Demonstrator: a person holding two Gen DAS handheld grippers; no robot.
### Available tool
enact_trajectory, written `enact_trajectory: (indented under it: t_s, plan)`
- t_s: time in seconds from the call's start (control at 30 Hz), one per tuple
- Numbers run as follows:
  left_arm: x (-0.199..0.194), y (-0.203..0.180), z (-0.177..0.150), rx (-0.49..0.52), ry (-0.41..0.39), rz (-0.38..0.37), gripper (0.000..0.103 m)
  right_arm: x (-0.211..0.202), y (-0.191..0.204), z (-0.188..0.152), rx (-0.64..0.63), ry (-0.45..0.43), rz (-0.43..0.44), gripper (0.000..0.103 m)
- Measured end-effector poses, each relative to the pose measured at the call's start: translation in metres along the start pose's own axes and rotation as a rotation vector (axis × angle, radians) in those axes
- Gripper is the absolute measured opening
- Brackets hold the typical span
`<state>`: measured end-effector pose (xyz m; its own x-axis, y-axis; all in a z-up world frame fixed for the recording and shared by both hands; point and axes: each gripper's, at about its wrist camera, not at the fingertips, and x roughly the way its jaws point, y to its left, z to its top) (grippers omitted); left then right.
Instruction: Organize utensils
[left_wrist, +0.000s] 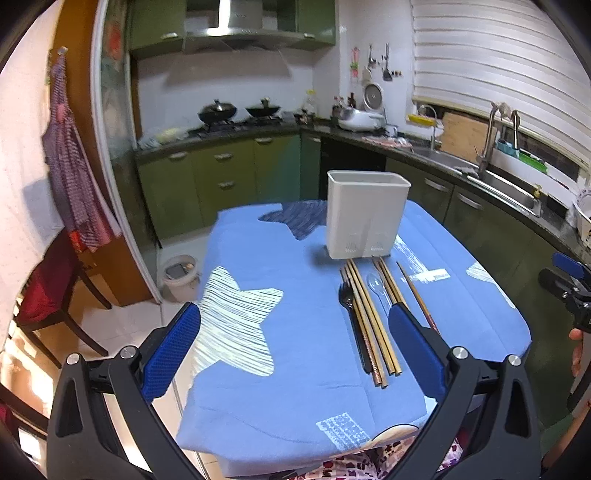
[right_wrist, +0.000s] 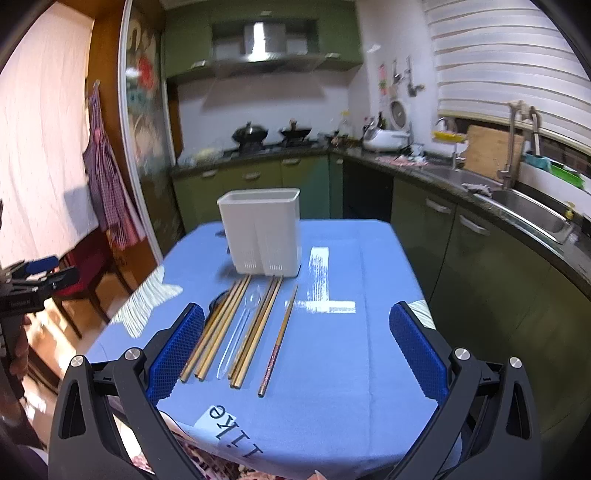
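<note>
Hovering over the near edge of the table, both grippers hold their blue-padded fingers spread wide with nothing between them.

The left gripper (left_wrist: 293, 332) hangs above the blue cloth (left_wrist: 295, 369) near the table's near-left part, its right finger (left_wrist: 413, 343) just in front of the utensil row; the right gripper (right_wrist: 295, 332) hangs above the near edge, its left finger (right_wrist: 177, 350) overlapping the row's left side. Lying flat and roughly parallel on the cloth, pointing toward the far edge, are a black fork (left_wrist: 347, 299), gold chopsticks (right_wrist: 218, 325), a clear plastic spoon (right_wrist: 242, 321), a second pair of gold chopsticks (right_wrist: 258, 328) and a single reddish-brown chopstick (right_wrist: 280, 336) set slightly apart on the right. Their far tips stop just short of an upright white utensil holder (right_wrist: 264, 236), which stands toward the far edge of the table. Green kitchen cabinets (right_wrist: 480, 251) and a sink (right_wrist: 532, 210) lie beyond.
</note>
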<state>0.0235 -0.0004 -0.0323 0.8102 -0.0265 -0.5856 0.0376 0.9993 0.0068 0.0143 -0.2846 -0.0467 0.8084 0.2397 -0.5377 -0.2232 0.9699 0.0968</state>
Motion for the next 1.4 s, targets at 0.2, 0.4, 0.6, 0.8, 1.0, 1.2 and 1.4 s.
enact_trajectory:
  t_s: [0.2,0.4,0.6,0.8,1.0,1.2,1.4]
  plan:
    - [0.067,-0.003,0.015,-0.032,0.186,-0.077,0.097,0.069,-0.014,0.013,-0.006,0.203,-0.010,0.099]
    - [0.140,-0.011,0.021,-0.071,0.380,-0.140,0.097,0.128,-0.034,0.017,0.021,0.377,0.046,0.099]
    - [0.190,-0.024,0.017,-0.068,0.537,-0.160,0.086,0.172,-0.059,0.019,0.127,0.528,0.104,0.092]
    - [0.215,-0.036,0.016,-0.050,0.618,-0.148,0.074,0.197,-0.070,0.026,0.152,0.580,0.104,0.085]
    - [0.233,-0.044,0.016,-0.069,0.670,-0.172,0.060,0.201,-0.065,0.028,0.147,0.578,0.146,0.079]
    - [0.247,-0.048,0.015,-0.099,0.731,-0.197,0.043,0.202,-0.059,0.029,0.117,0.584,0.148,0.075]
    - [0.252,-0.053,0.021,-0.091,0.730,-0.201,0.031,0.203,-0.059,0.028,0.114,0.583,0.144,0.075]
